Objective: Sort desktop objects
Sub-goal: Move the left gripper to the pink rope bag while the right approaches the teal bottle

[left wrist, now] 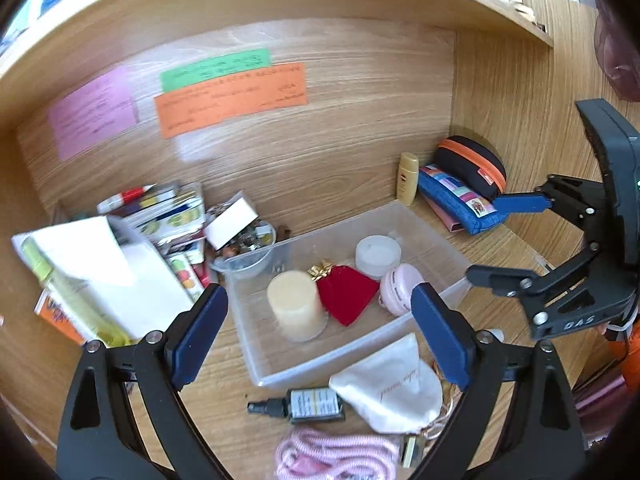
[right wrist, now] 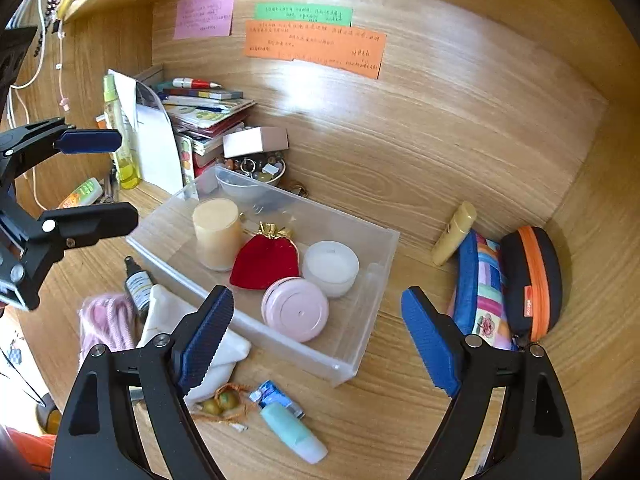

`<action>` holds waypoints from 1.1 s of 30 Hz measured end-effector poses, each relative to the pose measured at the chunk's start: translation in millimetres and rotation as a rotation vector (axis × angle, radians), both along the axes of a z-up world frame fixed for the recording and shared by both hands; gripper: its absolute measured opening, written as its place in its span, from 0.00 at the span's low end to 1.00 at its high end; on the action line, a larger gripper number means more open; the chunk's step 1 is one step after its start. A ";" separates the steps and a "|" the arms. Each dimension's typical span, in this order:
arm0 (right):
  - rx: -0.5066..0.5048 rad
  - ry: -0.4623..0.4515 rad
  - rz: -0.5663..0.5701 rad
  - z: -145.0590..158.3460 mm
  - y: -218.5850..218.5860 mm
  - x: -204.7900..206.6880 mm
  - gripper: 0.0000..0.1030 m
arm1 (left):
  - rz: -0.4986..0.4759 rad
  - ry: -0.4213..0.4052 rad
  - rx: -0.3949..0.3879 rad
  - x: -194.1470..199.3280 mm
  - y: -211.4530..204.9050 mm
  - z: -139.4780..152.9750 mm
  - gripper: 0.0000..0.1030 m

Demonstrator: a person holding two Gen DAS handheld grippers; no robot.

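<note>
Status: sorting approx. half done, judging by layout.

Clear plastic bin at desk centre, holding 4 items: cream candle, red velvet pouch, frosted white jar, pink round jar. All 4 resting on bin floor, close together.

Left outside bin, on desk in front: small dark spray bottle, white cloth pouch, pink cord bundle, mint tube, blue packet, bead trinket. Against rear right wall: yellow bottle, patchwork pencil case, black case w/ orange zip. Stacked books, bead bowl at rear left; unclear whether part of sort.

Left gripper: jaws wide apart, nothing held, hovering above near edge of bin. Right gripper: jaws wide apart, nothing held, above near right corner of bin.

Est. remaining: 6+ loose items to bin.
</note>
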State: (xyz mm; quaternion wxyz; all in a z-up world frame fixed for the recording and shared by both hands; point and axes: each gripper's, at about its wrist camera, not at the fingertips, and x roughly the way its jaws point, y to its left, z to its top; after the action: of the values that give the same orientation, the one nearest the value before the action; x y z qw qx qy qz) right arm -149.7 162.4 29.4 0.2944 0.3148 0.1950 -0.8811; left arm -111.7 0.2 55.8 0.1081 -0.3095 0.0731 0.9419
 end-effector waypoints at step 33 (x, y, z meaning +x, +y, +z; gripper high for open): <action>0.027 -0.101 -0.080 -92.4 42.9 40.6 0.88 | 0.149 -0.308 0.107 48.1 -14.5 -129.9 0.94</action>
State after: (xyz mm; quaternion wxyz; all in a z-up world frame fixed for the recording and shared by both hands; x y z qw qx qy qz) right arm -109.1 205.3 -63.0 0.2644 0.3703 0.1788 -0.8724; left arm -63.6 -14.3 -74.1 0.0643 -0.4485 -0.0174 0.8913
